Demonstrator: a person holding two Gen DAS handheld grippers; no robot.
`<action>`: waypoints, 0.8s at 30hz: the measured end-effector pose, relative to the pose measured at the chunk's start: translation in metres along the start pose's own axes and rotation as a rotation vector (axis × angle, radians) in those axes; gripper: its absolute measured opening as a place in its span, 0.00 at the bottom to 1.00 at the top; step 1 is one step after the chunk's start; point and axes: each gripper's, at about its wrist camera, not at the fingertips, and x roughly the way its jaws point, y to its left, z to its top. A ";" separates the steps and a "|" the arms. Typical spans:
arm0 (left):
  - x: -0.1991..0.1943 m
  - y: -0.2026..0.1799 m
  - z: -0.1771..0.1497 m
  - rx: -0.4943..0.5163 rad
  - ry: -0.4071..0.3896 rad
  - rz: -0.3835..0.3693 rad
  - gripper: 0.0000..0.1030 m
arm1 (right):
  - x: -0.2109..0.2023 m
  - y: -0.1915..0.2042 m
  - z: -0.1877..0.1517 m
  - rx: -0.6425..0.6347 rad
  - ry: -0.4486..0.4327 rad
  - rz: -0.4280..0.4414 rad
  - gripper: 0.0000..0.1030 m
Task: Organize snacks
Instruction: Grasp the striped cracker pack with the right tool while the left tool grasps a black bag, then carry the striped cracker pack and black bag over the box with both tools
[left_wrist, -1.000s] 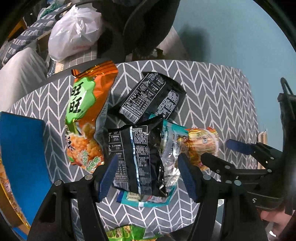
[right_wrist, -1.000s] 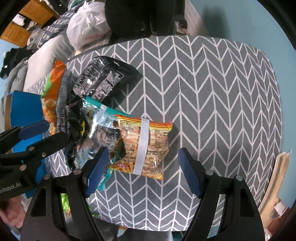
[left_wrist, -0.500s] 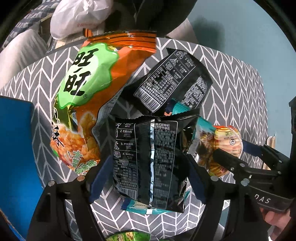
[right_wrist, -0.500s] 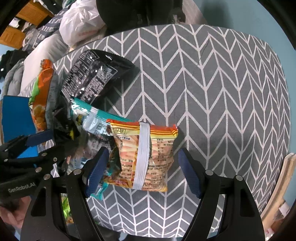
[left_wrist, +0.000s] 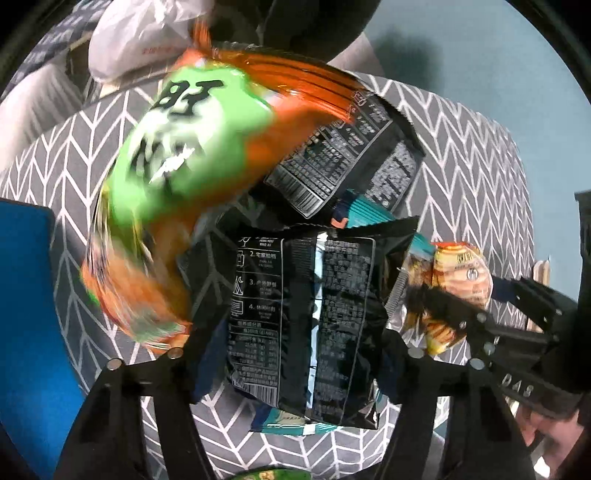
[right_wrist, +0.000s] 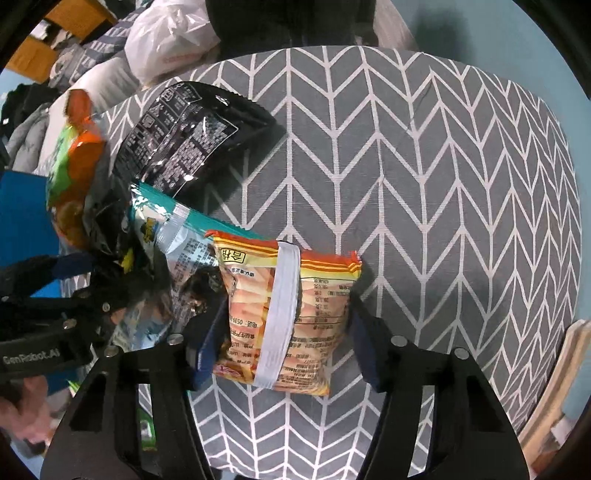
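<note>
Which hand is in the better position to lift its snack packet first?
Probably the right. The right gripper has its closing jaws against both sides of the orange-and-yellow foil snack packet, which lies apart on the tablecloth. The left gripper straddles the black foil packet amid overlapping bags.

A round table under grey white-chevron cloth (right_wrist: 443, 166) fills the middle; teal-blue floor (left_wrist: 461, 55) lies toward 1 o'clock.
</note>
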 end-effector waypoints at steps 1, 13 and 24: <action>-0.001 0.000 -0.001 0.003 -0.001 0.001 0.66 | 0.000 0.000 -0.001 -0.002 -0.006 0.002 0.52; -0.032 0.009 -0.032 -0.010 -0.064 0.051 0.65 | -0.010 -0.005 -0.019 -0.065 -0.025 -0.033 0.42; -0.066 -0.002 -0.053 0.043 -0.117 0.110 0.65 | -0.047 0.006 -0.044 -0.124 -0.043 -0.043 0.41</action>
